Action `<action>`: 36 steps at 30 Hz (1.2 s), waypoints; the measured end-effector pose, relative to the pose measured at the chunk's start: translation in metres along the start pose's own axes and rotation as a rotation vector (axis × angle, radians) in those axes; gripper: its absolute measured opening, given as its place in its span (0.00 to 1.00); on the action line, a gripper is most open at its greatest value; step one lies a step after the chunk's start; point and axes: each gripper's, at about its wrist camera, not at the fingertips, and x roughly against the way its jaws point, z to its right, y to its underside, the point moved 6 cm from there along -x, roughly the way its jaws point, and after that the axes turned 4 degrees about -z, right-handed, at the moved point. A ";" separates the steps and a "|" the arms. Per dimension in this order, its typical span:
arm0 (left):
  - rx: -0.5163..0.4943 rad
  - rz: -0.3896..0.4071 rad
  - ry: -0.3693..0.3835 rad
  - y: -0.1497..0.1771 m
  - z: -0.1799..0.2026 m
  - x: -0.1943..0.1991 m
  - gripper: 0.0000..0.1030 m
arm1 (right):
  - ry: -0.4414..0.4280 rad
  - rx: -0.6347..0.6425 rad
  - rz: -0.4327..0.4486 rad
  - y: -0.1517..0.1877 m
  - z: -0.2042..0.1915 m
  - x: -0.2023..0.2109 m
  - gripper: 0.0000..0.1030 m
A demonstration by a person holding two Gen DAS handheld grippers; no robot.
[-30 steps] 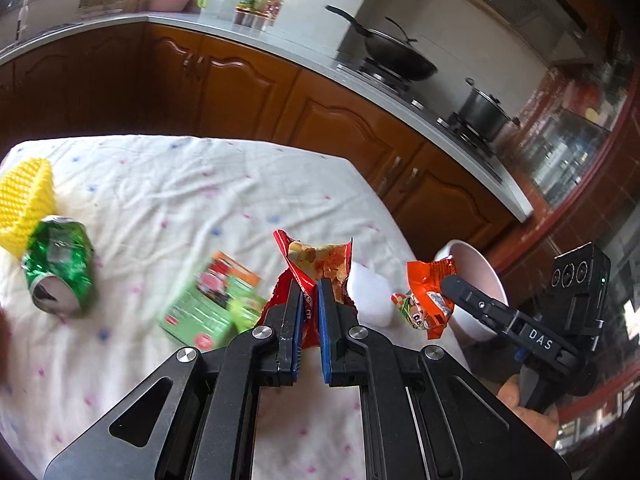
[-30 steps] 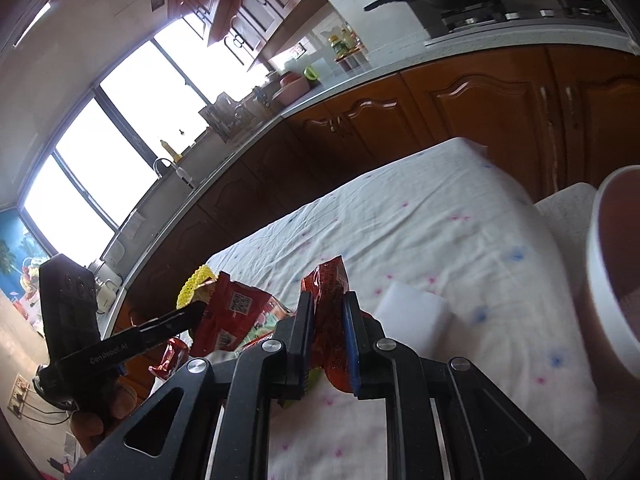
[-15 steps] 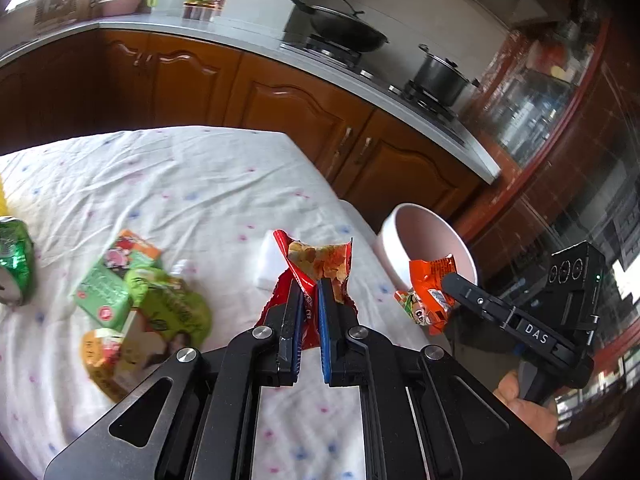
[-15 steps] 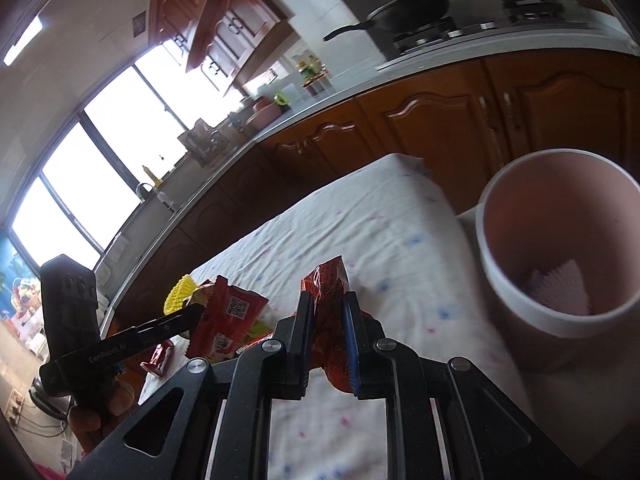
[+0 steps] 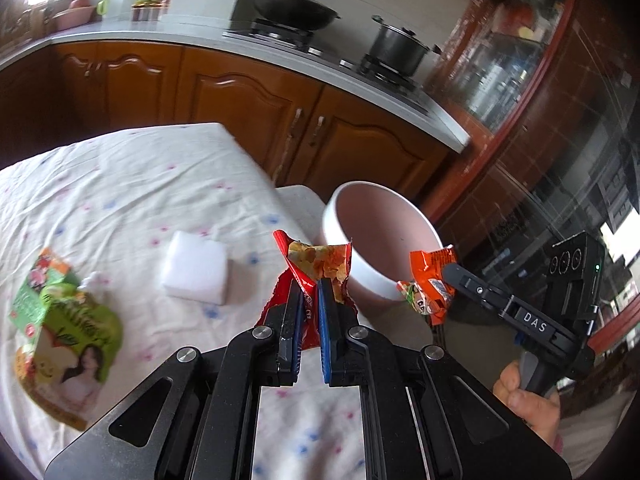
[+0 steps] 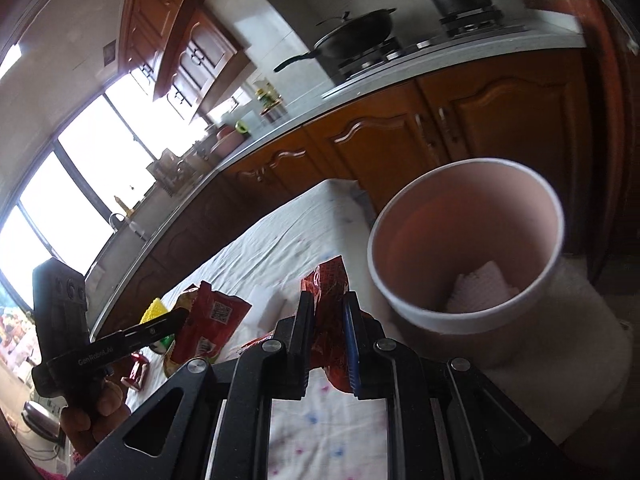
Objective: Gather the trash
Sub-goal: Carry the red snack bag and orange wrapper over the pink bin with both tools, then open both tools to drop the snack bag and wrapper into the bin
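Carrying two pieces of trash toward the round pink plastic bin (image 6: 520, 316), so this is the transport step, with the drop not yet done.

My left gripper (image 5: 309, 300) is clamped on a crumpled red foil chip packet (image 5: 316, 264). The packet stands roughly upright between the jaws, long axis running up out of the pads, torn open mouth pointing up and away from me. In the left wrist view it hangs over the table edge, just beside the bin's near wall, not yet over the opening.

My right gripper (image 6: 328, 312) is clamped on a smaller crinkled orange-red snack wrapper (image 6: 326, 284). It is also held upright, long axis along the fingers, free end pointing up and forward. In the right wrist view it sits just left of the bin rim, near it but not above the mouth.

The bin stands beyond the corner of the table with the white dotted cloth (image 5: 120, 184). Something pale and crumpled lies at its bottom; I cannot tell what.

Next move, as I judge it: bring each gripper on until its wrapper is over the opening, then part the jaws. The right looks closer. The foil is light and may cling to a pad.

Left on the cloth: a green printed pouch (image 5: 72, 320) and a white rectangular block (image 5: 196, 272), well apart from both grippers.
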 end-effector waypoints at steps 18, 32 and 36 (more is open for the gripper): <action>-0.105 -0.046 0.034 -0.035 0.061 -0.047 0.06 | 0.060 -0.055 0.077 -0.033 0.052 0.017 0.14; -0.186 -0.140 -0.011 -0.062 0.102 -0.127 0.06 | 0.132 -0.077 0.070 -0.068 0.096 0.001 0.14; -0.185 -0.183 -0.037 -0.060 0.100 -0.149 0.06 | 0.150 -0.082 0.048 -0.071 0.107 -0.008 0.14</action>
